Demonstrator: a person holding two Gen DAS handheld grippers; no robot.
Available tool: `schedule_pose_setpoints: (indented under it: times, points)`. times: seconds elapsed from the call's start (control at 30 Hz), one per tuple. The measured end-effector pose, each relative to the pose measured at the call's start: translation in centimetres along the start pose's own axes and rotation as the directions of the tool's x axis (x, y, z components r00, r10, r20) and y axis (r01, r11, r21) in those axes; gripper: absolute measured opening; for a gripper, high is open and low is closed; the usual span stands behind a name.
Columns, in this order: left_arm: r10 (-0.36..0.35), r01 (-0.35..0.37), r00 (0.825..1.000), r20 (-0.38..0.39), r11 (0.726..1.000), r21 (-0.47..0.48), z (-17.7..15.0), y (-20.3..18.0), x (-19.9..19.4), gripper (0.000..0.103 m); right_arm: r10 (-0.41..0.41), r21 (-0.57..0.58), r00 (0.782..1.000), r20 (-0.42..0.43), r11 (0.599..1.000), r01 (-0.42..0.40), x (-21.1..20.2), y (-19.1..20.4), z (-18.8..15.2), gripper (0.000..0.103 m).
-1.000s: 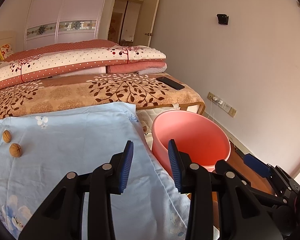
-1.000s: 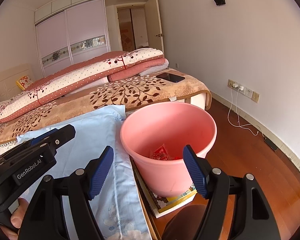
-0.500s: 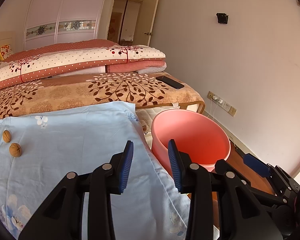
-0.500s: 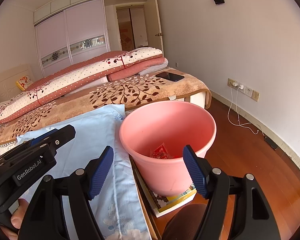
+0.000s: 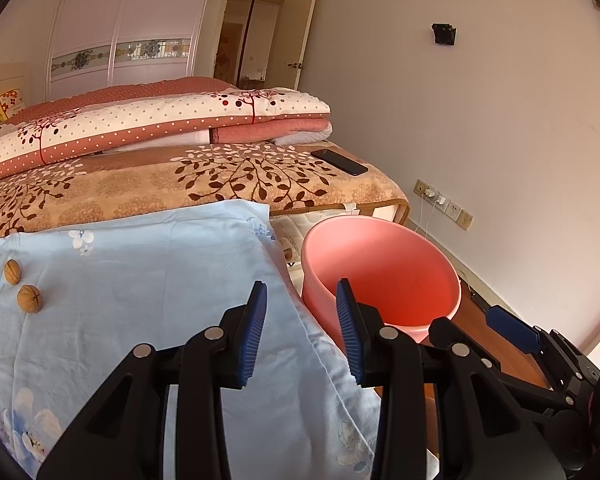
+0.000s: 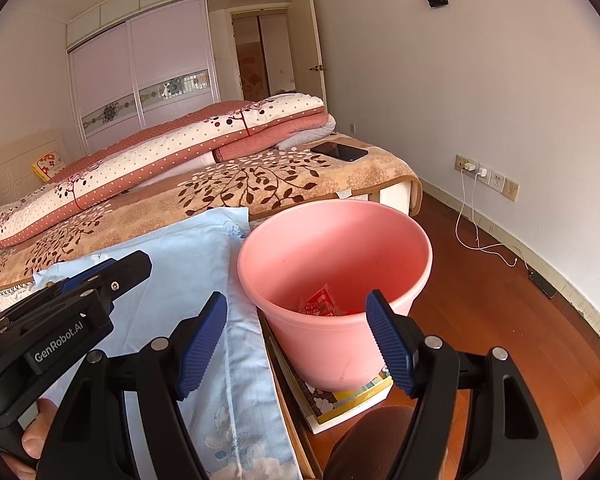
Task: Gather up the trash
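Note:
A pink plastic bin stands on a stack of books beside the bed, and it also shows in the left wrist view. A red wrapper lies inside it. Two walnuts lie on the light blue floral cloth at the far left. My left gripper is open and empty above the cloth's right edge, next to the bin. My right gripper is open and empty, just in front of the bin's near rim.
A bed with a brown leaf blanket and folded dotted quilts lies behind. A black phone rests on the bed corner. A charger cable hangs from wall sockets over the wooden floor. Books lie under the bin.
Both grippers have shifted very slightly; the bin sits a little lower and closer in the left wrist view. Jaws unchanged.

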State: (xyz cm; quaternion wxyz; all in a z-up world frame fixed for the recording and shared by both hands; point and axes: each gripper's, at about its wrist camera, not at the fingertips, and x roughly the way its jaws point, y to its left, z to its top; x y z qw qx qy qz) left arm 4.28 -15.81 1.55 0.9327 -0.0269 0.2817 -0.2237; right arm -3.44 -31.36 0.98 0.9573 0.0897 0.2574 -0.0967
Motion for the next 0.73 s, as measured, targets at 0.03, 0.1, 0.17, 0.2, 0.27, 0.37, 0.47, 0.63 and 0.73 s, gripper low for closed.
schedule_pose_setpoints:
  times: [0.03, 0.1, 0.17, 0.2, 0.27, 0.37, 0.47, 0.63, 0.73]
  points:
    - [0.0, 0.0, 1.0, 0.0, 1.0, 0.0, -0.04, -0.03, -0.01, 0.036, 0.0, 0.001, 1.0, 0.0, 1.0, 0.0, -0.01, 0.03, -0.07, 0.071]
    - [0.0, 0.0, 1.0, 0.0, 1.0, 0.001, -0.01, -0.03, 0.01, 0.036, 0.0, 0.001, 1.0, -0.001, 1.0, 0.0, 0.04, -0.04, -0.07, 0.071]
    - [0.002, -0.002, 1.0, 0.001, 1.0, 0.001, -0.02, -0.02, -0.01, 0.036, -0.001, 0.002, 1.0, -0.002, 1.0, 0.001, 0.06, -0.05, -0.2, 0.071]
    - [0.002, -0.002, 1.0, 0.002, 1.0, 0.001, -0.05, 0.0, -0.03, 0.036, -0.001, 0.002, 1.0, -0.002, 1.0, 0.001, 0.06, -0.07, -0.16, 0.071]
    - [0.007, -0.007, 1.0, 0.009, 1.0, 0.005, -0.06, -0.05, -0.07, 0.036, -0.001, 0.002, 1.0, -0.002, 1.0, 0.001, 0.06, -0.06, -0.17, 0.071]
    - [0.009, -0.009, 1.0, 0.014, 1.0, 0.013, -0.08, -0.15, -0.17, 0.036, 0.0, 0.003, 1.0, -0.002, 1.0, 0.0, 0.05, -0.04, -0.22, 0.071]
    - [0.007, -0.007, 1.0, 0.01, 1.0, 0.015, -0.09, -0.18, -0.19, 0.036, 0.0, 0.002, 1.0, -0.002, 1.0, 0.0, 0.07, -0.08, -0.14, 0.071]
    - [0.005, -0.005, 1.0, -0.008, 1.0, 0.011, -0.07, -0.17, 0.02, 0.036, -0.001, 0.003, 1.0, -0.004, 1.0, 0.001, 0.12, -0.1, -0.33, 0.071]
    - [0.007, -0.007, 1.0, -0.009, 1.0, 0.009, -0.04, -0.1, 0.07, 0.036, -0.002, 0.003, 1.0, -0.005, 1.0, 0.002, 0.22, -0.15, -0.51, 0.071]
